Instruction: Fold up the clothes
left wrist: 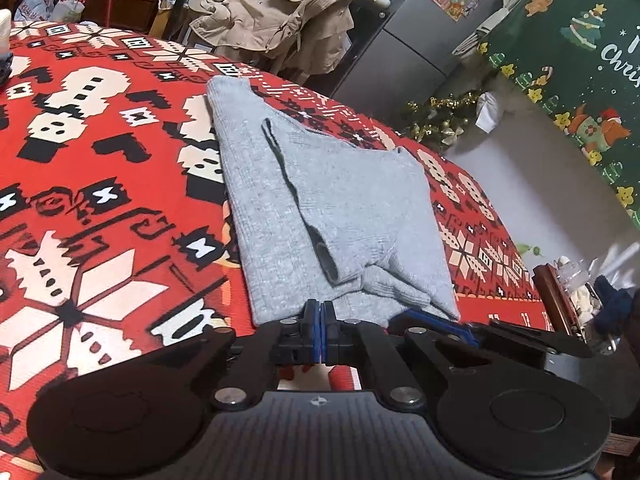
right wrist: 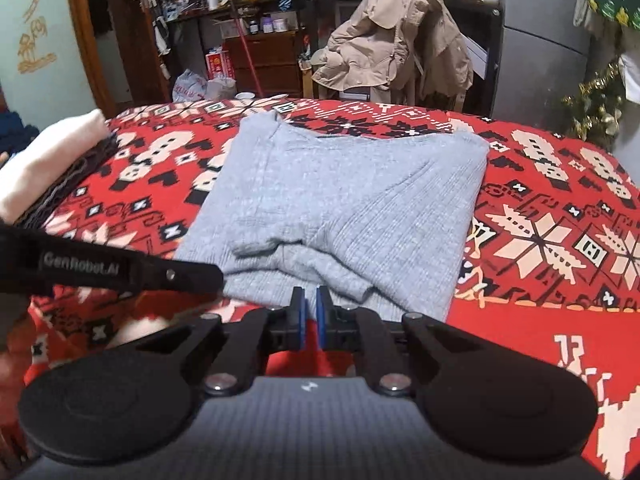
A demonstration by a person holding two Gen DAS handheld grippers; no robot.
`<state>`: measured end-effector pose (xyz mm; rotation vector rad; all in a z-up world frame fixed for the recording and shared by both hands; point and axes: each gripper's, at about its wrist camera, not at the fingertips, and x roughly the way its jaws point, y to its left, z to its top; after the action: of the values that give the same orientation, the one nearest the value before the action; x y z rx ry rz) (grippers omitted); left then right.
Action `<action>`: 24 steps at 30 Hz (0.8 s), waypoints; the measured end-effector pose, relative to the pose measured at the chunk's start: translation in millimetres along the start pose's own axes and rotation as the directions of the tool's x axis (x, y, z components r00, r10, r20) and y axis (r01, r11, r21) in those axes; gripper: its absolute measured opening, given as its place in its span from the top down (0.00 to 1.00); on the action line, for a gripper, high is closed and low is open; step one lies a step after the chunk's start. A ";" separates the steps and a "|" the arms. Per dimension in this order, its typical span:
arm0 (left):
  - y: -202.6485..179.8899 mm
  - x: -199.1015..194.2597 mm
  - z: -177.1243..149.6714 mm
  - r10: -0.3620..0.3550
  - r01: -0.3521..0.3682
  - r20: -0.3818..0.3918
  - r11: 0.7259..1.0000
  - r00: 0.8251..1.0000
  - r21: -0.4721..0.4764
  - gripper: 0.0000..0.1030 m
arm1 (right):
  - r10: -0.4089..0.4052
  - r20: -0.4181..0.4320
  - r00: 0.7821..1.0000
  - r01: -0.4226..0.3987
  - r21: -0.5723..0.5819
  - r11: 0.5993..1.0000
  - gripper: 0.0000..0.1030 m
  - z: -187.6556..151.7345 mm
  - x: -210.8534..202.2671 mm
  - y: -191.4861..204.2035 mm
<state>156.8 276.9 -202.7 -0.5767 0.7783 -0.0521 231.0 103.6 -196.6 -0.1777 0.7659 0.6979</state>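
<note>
A grey knit sweater [left wrist: 340, 208] [right wrist: 352, 200] lies folded on the red patterned tablecloth [left wrist: 100, 200] [right wrist: 560, 200], sleeves turned in over its body. My left gripper [left wrist: 322, 308] is at the near hem, left of middle. Its blue pads are pressed together and the hem rises slightly into them. From the right wrist view the left gripper [right wrist: 218, 278] comes in from the left to that same edge. My right gripper [right wrist: 311, 300] pinches the near hem further right, with a thin strip of grey fabric between its pads. The right gripper [left wrist: 404, 316] also shows at the sweater's near right corner.
A stack of white and dark folded cloth [right wrist: 48, 160] sits on the table's left side. Behind the table, a beige coat [right wrist: 400, 40] [left wrist: 280, 12] hangs over a chair beside a grey fridge [left wrist: 420, 40]. A green Christmas cloth [left wrist: 580, 60] hangs at right. A wooden tray [left wrist: 560, 292] stands off the right edge.
</note>
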 end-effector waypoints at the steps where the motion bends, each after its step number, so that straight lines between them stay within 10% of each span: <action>1: 1.0 0.3 0.6 -0.003 0.003 -0.004 1.000 1.000 -0.007 0.98 | 0.001 -0.001 1.000 -0.001 -0.004 1.000 0.94 -1.1 -2.4 0.2; 24: 0.4 1.2 0.3 0.002 -0.002 -0.004 1.000 1.000 0.018 0.98 | -0.106 -0.018 0.994 0.107 0.145 0.984 0.93 0.8 -6.2 -59.1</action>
<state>157.8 277.0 -203.6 -0.5585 0.7816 -0.0585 266.0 55.6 -197.5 -0.0888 0.8080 0.5378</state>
